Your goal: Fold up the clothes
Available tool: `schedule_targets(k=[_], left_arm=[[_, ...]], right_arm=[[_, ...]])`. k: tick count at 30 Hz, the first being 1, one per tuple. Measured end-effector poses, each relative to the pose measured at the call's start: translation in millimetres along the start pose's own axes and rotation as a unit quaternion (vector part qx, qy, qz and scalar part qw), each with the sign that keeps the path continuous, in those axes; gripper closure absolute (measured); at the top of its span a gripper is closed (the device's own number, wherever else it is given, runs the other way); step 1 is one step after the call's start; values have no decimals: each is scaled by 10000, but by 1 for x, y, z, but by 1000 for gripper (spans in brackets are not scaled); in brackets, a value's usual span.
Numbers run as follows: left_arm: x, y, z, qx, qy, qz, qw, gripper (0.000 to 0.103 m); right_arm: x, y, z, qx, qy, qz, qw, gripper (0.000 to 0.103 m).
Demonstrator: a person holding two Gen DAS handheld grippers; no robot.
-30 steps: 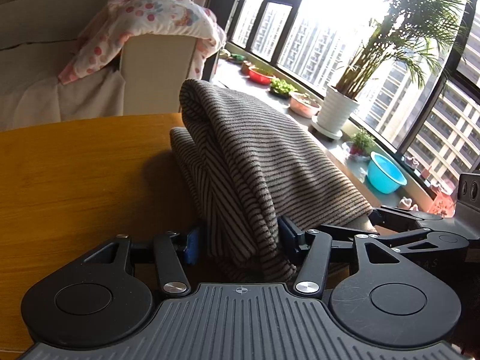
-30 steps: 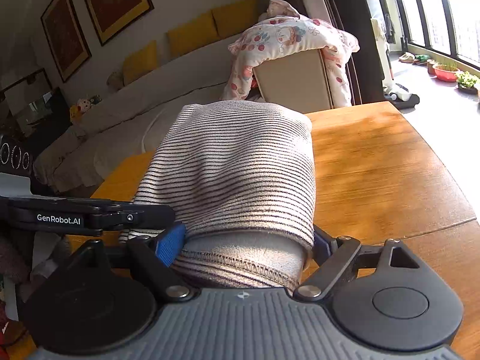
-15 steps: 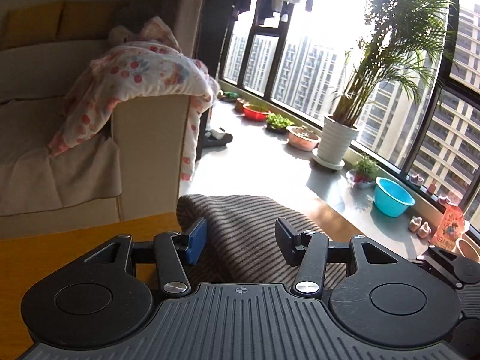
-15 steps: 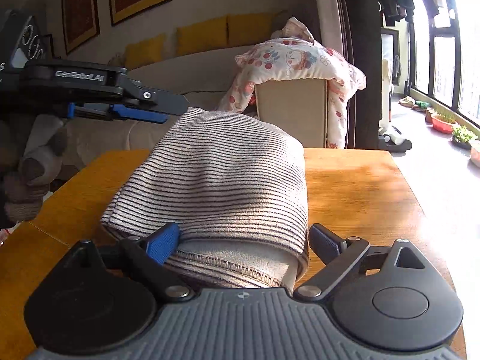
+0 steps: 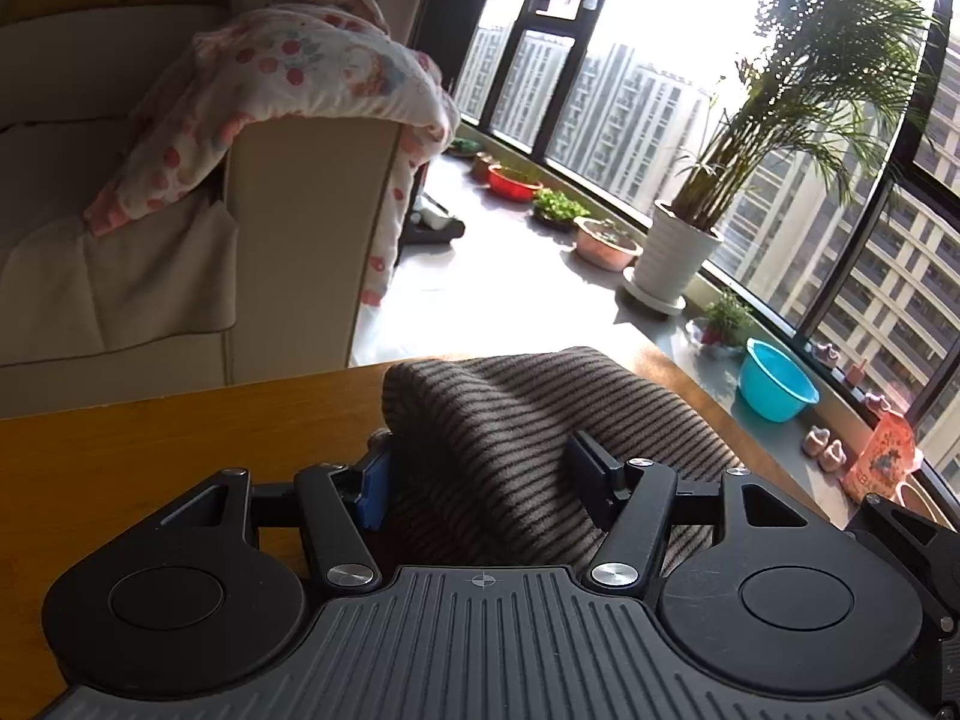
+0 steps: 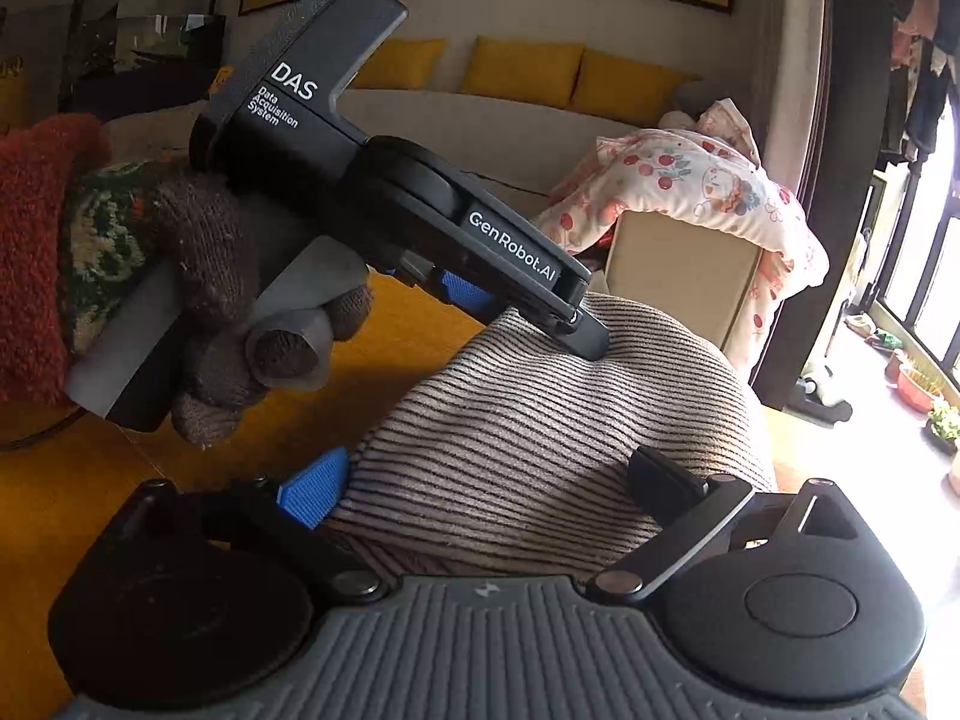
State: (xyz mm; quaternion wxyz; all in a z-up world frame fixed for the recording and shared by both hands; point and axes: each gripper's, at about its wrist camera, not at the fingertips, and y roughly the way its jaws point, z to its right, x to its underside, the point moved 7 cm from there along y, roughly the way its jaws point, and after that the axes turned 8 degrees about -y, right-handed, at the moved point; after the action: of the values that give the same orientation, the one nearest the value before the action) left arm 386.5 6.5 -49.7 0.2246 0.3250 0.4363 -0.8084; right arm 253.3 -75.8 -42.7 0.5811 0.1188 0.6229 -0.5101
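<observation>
A folded striped grey-brown garment [image 5: 516, 420] lies in a thick bundle on the wooden table [image 5: 180, 432]. My left gripper [image 5: 480, 480] has its jaws wide apart with the bundle between them, not pinched. In the right wrist view the same garment [image 6: 540, 420] bulges between the parted jaws of my right gripper [image 6: 486, 486]. The left gripper's body [image 6: 420, 204], held in a gloved hand [image 6: 240, 330], angles down from the upper left, its tip resting on the top of the bundle.
A beige sofa arm draped with a floral blanket [image 5: 300, 60] stands past the table's far edge. A potted palm [image 5: 684, 258], plant bowls and a blue basin [image 5: 774, 390] line the window ledge at right. The table's right edge [image 5: 690, 372] runs just beside the garment.
The bundle has been lowered flat onto the table. Both grippers have opened wider around it, and the left gripper has swung over to rest on top of the bundle.
</observation>
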Motion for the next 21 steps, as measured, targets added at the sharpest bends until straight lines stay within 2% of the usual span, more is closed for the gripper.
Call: schedule_targets(k=[2,4,7,10,12,13,17,19,21], left_arm=[[0,1,0,2,-8,12,10000,36],[0,1,0,-3,1,25,10000,36],[-1,1,1,-22,9,31,10000,36],[-1,-1,3,-69,48,41,10000,37],[-1,-2,3,-101,63,37,9999,37],[-1,-4,2,-174,97,62,9998,38],[-3,-8,-5,-330,61,117,9994,38],[-2,-8,-7,-316,19,99,9995,38],[0,-9,-5,-274,37,88,9996,37]], right_arm=[[-1,-16,11,-119,440,103,9989,4],[6,-31,33,68,973,165,9951,3],[29,-42,72,406,1953,61,9799,1],[55,-28,90,189,2795,-237,9597,1],[61,-22,85,-163,3111,-262,9499,3],[58,-22,78,-363,3159,-198,9479,13],[25,-42,53,-375,2307,203,9721,18],[25,-40,51,-218,2127,71,9768,19],[37,-33,53,28,2041,-264,9786,19]])
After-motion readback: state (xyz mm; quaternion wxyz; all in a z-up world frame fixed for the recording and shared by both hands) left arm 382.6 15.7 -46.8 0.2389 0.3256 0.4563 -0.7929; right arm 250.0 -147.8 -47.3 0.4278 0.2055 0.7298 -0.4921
